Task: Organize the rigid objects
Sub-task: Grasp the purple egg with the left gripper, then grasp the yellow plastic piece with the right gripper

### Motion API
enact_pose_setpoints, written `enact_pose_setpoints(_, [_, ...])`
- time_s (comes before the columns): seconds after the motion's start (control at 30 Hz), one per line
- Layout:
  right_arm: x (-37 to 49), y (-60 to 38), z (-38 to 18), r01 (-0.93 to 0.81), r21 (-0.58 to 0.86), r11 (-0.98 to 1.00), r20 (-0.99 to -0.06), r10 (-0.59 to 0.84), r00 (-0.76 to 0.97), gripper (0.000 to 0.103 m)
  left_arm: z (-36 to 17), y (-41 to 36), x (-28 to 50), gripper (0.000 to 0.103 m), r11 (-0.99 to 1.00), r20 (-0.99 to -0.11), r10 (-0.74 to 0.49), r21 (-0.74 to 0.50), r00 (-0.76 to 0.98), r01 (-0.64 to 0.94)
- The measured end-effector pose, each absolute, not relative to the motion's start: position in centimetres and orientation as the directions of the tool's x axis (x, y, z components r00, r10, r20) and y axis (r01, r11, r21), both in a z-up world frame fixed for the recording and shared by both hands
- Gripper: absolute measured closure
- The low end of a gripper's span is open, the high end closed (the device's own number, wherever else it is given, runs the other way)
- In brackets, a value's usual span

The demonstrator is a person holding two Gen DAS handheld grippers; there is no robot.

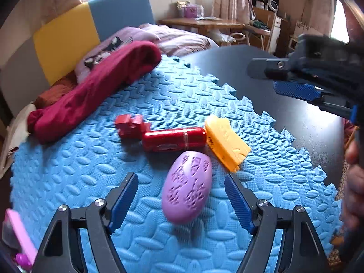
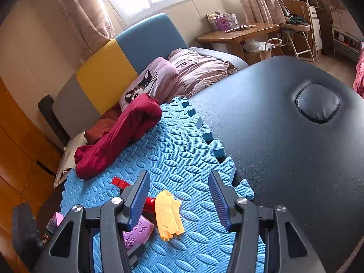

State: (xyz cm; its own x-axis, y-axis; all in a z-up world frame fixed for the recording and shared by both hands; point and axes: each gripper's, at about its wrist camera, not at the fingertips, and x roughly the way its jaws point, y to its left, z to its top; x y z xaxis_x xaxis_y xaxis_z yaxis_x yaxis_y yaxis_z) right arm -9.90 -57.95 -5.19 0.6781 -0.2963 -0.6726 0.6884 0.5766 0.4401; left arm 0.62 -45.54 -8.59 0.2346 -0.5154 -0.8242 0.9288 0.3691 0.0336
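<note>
A purple oval piece (image 1: 187, 186) lies on the blue foam mat (image 1: 79, 170) between the fingers of my left gripper (image 1: 182, 202). The gripper is open and its pads stand clear of the oval on both sides. Just beyond lie a red cylinder (image 1: 174, 139), a red block (image 1: 132, 126) and a yellow flat piece (image 1: 226, 144). My right gripper (image 1: 273, 79) hovers over the dark table at the upper right, open and empty. In the right wrist view, that gripper (image 2: 179, 202) looks down on the yellow piece (image 2: 169, 216), with the purple oval (image 2: 136, 232) partly hidden behind its left finger.
A maroon cloth (image 1: 95, 91) lies bunched along the mat's far left side. The dark padded table (image 2: 284, 136) extends to the right of the mat. A pink object (image 1: 20, 234) sits at the lower left edge. A person's hand (image 1: 355, 182) is at the right edge.
</note>
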Motion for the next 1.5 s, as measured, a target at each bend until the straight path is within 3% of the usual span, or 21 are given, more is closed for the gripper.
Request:
enact_pose_setpoints(0.1, [-9.9,-58.2,-5.4,0.694,0.443,0.568,-0.678,-0.294,0.674,0.049,-9.5,-46.7,1.1,0.025,0.355,-0.842,-0.504,0.002,0.194,0.935])
enact_pose_setpoints(0.2, [-9.9,-58.3,-5.6,0.704,0.434,0.562,-0.688,-0.299,0.662,0.049,-10.6,-46.6,2.1,0.042,0.388,-0.846,-0.503,-0.038,0.177,0.921])
enact_pose_setpoints(0.27, [-9.7,-58.3,-5.6,0.704,0.428,0.567,-0.691,-0.297,0.659,0.049,-10.4,-45.5,2.4,0.059,0.425,-0.828,-0.520,-0.036,0.211,0.905])
enact_pose_setpoints(0.37, [-9.5,-58.2,-5.6,0.703,0.420,0.574,-0.695,-0.294,0.656,0.049,-10.3,-43.1,3.0,0.059,0.466,-0.810,-0.550,-0.095,0.204,0.880])
enact_pose_setpoints(0.67, [-8.7,-57.9,-6.4,0.686,0.418,0.595,-0.721,-0.243,0.649,0.049,-10.5,-35.4,-0.1,0.059,0.578,-0.773,-0.546,-0.069,0.323,0.813])
enact_pose_setpoints(0.87, [-7.1,-56.7,-7.2,0.639,0.396,0.660,-0.747,-0.173,0.642,0.049,-10.9,-34.3,-0.7,0.059,0.600,-0.762,-0.543,-0.057,0.354,0.798])
enact_pose_setpoints(1.27, [-4.5,-54.5,-9.2,0.602,0.225,0.766,-0.841,-0.159,0.517,0.049,-11.0,-34.7,-0.9,0.059,0.598,-0.758,-0.539,-0.036,0.368,0.801])
enact_pose_setpoints(1.47, [-2.8,-53.7,-10.3,0.577,0.079,0.813,-0.868,-0.229,0.441,0.049,-11.0,-34.5,-0.8,0.059,0.597,-0.755,-0.547,-0.048,0.363,0.800])
enact_pose_setpoints(1.5, [-2.4,-53.4,-10.6,0.560,0.045,0.827,-0.870,-0.243,0.428,0.062,-11.0,-34.5,-0.8,0.059,0.597,-0.754,-0.548,-0.050,0.362,0.800])
